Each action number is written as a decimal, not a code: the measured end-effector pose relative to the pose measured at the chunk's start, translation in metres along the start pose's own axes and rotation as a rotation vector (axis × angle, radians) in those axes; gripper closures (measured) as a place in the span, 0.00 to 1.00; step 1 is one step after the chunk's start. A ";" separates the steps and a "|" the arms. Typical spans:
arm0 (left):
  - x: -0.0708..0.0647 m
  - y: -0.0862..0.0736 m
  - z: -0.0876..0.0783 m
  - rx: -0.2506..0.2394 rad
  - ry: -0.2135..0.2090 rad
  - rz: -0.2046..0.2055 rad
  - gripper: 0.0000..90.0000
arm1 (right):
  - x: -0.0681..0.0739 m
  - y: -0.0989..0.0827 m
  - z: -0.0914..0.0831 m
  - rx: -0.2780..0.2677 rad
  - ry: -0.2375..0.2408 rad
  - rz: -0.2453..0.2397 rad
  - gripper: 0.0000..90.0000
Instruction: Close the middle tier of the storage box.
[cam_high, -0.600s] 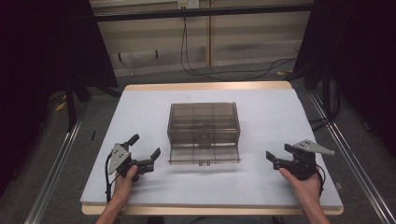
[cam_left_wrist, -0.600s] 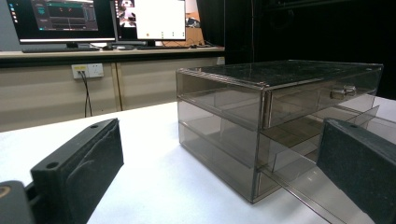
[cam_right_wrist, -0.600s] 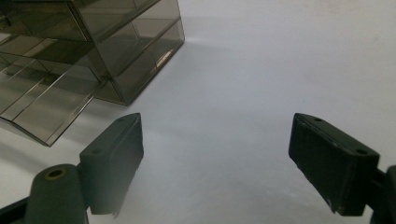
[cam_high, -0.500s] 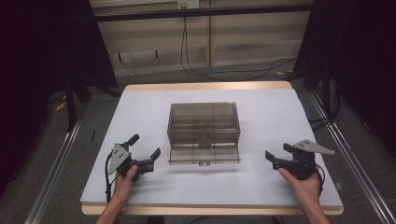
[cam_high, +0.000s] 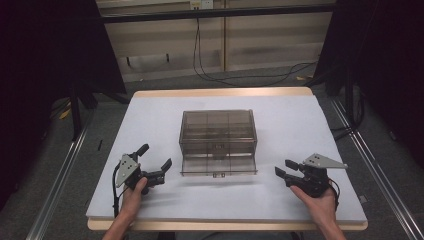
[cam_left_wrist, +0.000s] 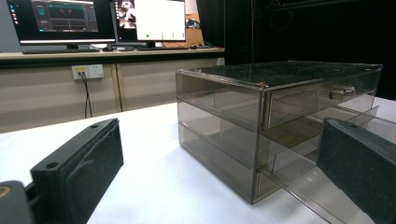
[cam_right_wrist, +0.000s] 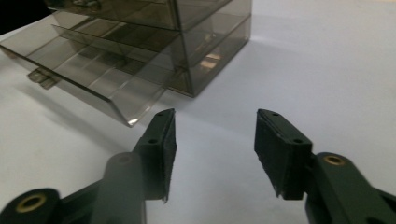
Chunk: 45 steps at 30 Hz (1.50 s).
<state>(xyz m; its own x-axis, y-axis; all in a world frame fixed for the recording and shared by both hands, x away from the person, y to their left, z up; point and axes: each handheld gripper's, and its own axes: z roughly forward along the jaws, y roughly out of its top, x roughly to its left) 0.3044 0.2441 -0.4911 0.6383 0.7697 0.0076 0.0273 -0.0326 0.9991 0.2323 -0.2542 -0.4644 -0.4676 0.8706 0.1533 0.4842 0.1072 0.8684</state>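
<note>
A smoky transparent drawer cabinet stands in the middle of the white table, its bottom drawer pulled out toward me. In the left gripper view the cabinet fills the right half, seen from its corner. My left gripper sits to the cabinet's left near the front edge, jaws wide open and empty. My right gripper rests at the front right, pointing toward the drawer, jaws open with nothing between them. The right gripper view shows the pulled-out drawer ahead of its jaws.
The table's front edge lies just under both hands. Dark frame posts and rails flank the table. Cables run across the floor behind it. Monitors stand on a bench in the left gripper view.
</note>
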 end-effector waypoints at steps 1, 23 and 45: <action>0.000 0.000 0.000 0.000 0.000 0.000 0.01 | 0.002 0.000 0.000 -0.001 0.010 -0.006 0.58; 0.000 0.000 0.000 0.001 0.002 -0.008 0.01 | 0.029 0.003 0.002 0.062 0.214 -0.083 0.97; 0.000 0.000 0.000 0.004 0.001 -0.006 0.01 | 0.077 0.000 0.025 0.118 0.371 -0.147 1.00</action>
<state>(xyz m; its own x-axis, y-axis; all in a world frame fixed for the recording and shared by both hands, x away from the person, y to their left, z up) 0.3046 0.2436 -0.4911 0.6373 0.7706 0.0019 0.0340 -0.0305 0.9990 0.2150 -0.1747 -0.4640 -0.7626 0.6118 0.2100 0.4638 0.2909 0.8368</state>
